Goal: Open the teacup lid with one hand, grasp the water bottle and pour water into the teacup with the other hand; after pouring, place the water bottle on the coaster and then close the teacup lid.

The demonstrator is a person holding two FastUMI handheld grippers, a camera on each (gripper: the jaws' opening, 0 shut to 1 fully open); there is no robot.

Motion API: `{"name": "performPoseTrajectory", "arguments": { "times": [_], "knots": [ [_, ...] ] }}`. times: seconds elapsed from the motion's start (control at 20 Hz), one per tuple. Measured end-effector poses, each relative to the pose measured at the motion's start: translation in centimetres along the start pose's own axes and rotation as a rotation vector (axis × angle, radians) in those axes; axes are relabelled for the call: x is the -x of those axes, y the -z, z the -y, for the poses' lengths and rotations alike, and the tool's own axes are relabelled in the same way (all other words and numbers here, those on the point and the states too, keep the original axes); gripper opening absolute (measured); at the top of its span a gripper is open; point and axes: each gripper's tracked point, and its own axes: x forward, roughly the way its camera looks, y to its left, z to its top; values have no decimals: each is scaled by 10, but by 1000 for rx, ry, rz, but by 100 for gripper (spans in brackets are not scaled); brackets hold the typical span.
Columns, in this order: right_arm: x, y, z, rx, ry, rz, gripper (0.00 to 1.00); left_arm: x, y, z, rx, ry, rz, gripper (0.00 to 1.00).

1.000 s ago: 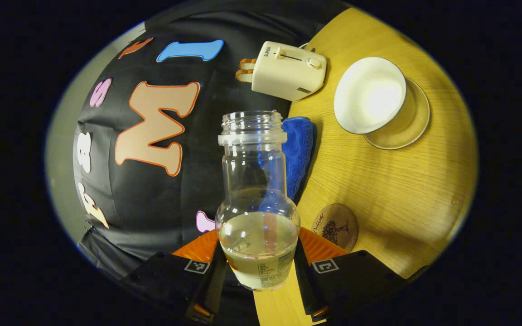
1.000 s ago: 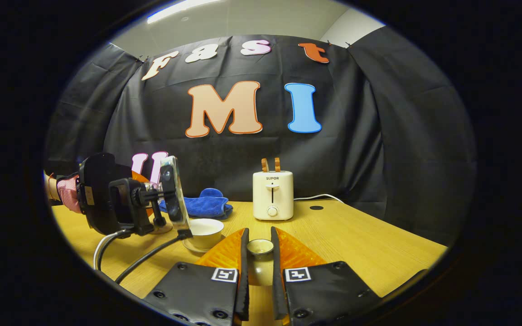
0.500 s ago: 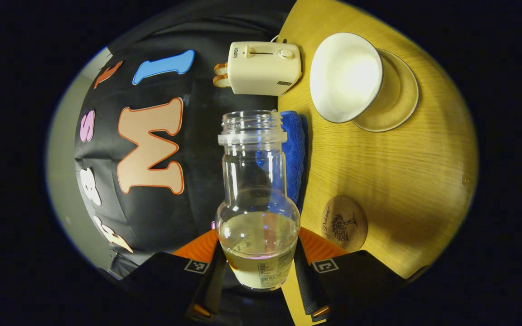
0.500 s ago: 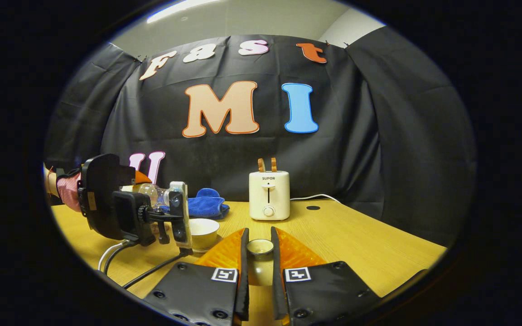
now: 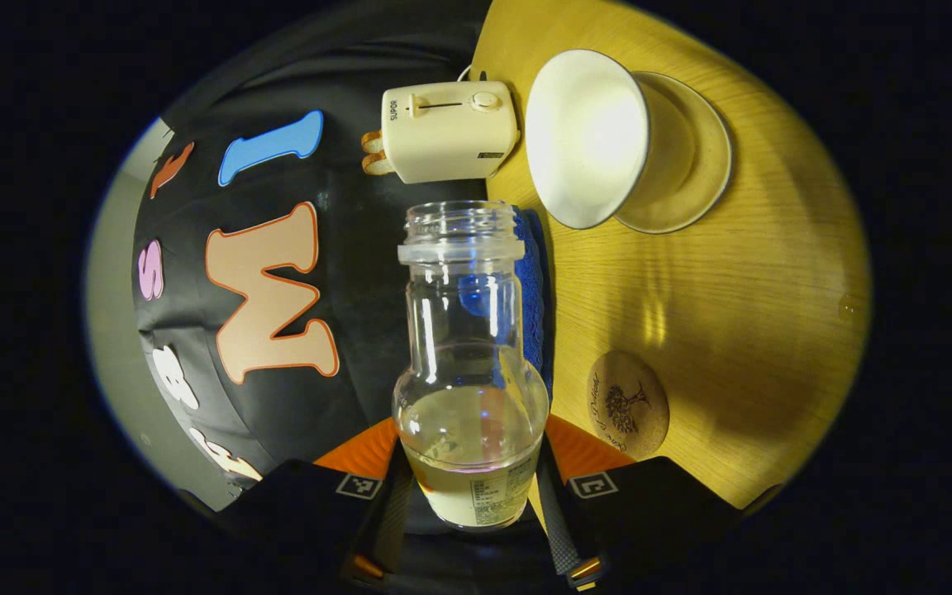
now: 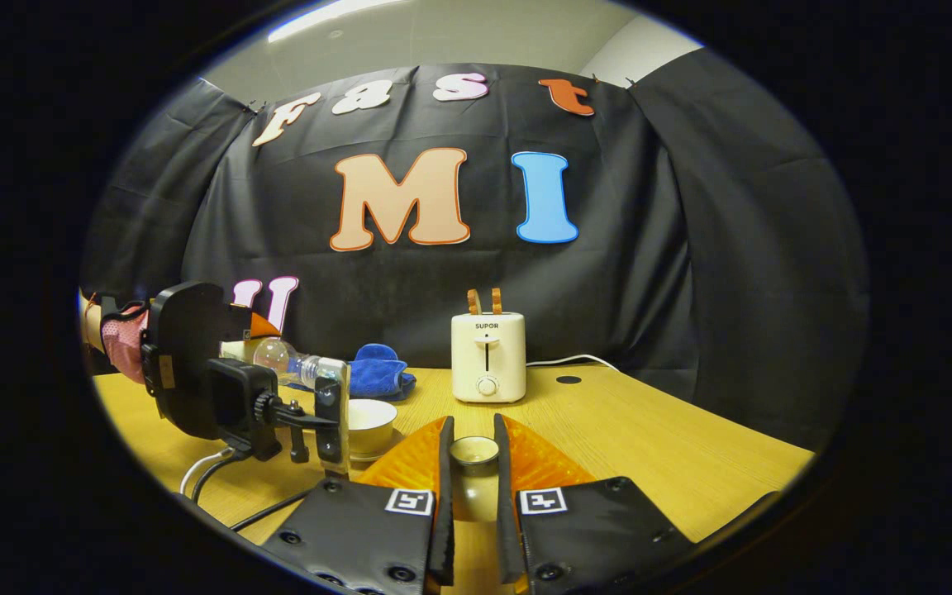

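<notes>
2 hand-held grippers over a wooden table (image 6: 649,446): left (image 5: 470,487) clamps the water bottle (image 5: 468,364), right (image 6: 471,479) pinches the teacup lid (image 6: 474,451)

Clear glossy water bottle (image 5: 469,364), smooth glazed teacup (image 5: 587,136), matt wood-grain table (image 5: 732,289), fluffy blue cloth (image 6: 377,372).

Overhead light glares off the white ceramic teacup (image 5: 587,136). Soft shadows cross the yellow wooden table (image 5: 740,314). Fisheye edges bend strongly.
</notes>
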Motion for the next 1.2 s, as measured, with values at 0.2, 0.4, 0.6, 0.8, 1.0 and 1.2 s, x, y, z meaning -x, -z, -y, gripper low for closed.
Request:
{"name": "performPoseTrajectory", "arguments": {
  "times": [0.2, 0.4, 0.6, 0.8, 1.0, 1.2],
  "knots": [
    [-1, 0, 0, 0, 0, 0, 24, 1, -2, -3, -38, -12, 2, 67],
    [0, 0, -1, 1, -2, 1, 24, 2, -5, -8, -89, -28, 5, 67],
    [-1, 0, -1, 1, -2, 1, 24, 1, -4, -11, -130, -20, -1, 66],
    [-1, 1, -1, 1, -2, 1, 23, 2, -6, -19, -167, -41, 6, 66],
    [-1, 0, 0, 1, 1, 2, 23, 4, -7, -32, -215, -65, 11, 66],
    [-1, 0, 1, 1, 4, 1, 24, 6, -7, -44, -265, -86, 13, 67]
  ]
}}
